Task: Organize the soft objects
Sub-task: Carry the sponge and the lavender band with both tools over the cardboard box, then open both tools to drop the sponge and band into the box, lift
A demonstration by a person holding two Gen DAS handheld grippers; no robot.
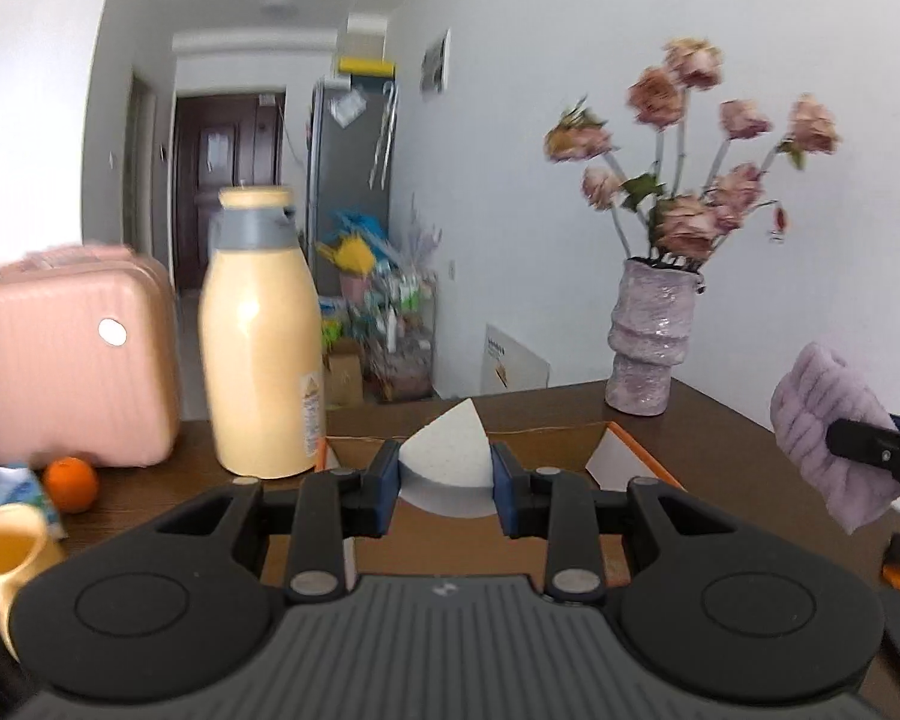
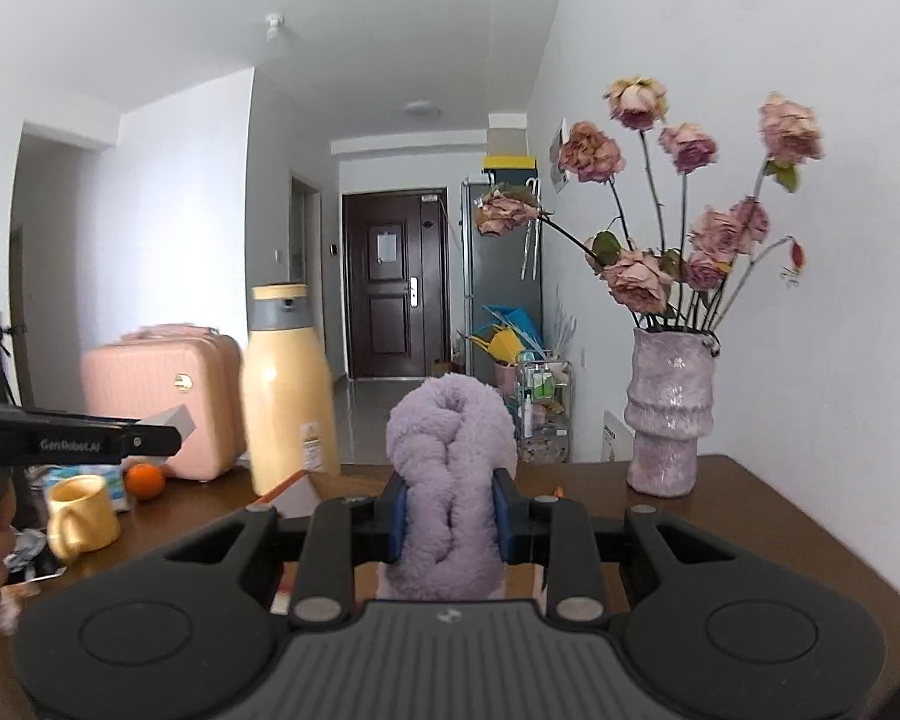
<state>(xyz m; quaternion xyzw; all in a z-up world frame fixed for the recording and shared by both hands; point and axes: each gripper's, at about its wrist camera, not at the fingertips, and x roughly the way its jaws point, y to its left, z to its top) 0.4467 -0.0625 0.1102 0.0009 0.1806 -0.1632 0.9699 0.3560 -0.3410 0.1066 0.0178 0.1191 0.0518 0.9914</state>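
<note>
Meanwhile, the left gripper (image 1: 445,468) is clamped on a white wedge-shaped sponge (image 1: 447,450), held above an open cardboard box (image 1: 570,441) with an orange rim that sits on the brown table (image 1: 720,456). To its right, the right gripper (image 2: 450,516) is clenched on a fluffy lilac towel (image 2: 450,462), bunched upright between its blue pads (image 2: 397,519) and raised clear of the table. Behind them stand a yellow bottle (image 1: 261,336), a pink case (image 1: 66,354), an orange (image 1: 71,483), a yellow mug (image 2: 81,516) and a lilac vase (image 2: 669,411) of dried roses (image 2: 690,192).
</note>
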